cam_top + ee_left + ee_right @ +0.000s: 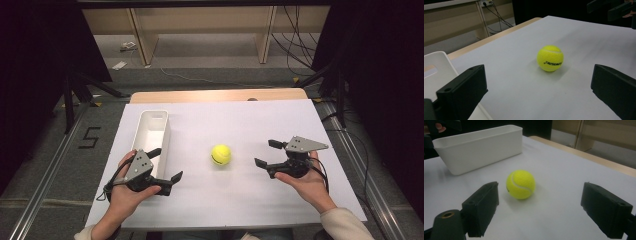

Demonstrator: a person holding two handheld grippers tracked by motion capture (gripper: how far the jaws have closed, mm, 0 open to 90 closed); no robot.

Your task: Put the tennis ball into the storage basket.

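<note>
Yellow tennis ball (550, 58) bears unclear black lettering; left claw (166, 165) and right claw (267, 153) gape empty.

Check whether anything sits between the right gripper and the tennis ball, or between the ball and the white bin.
Nothing visible does. Bare white table lies between the open right gripper and the tennis ball, and between the ball and the white bin.

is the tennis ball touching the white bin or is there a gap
Apart. The high view shows bare white table between the tennis ball and the white bin; the right gripper view shows the same gap.
</note>
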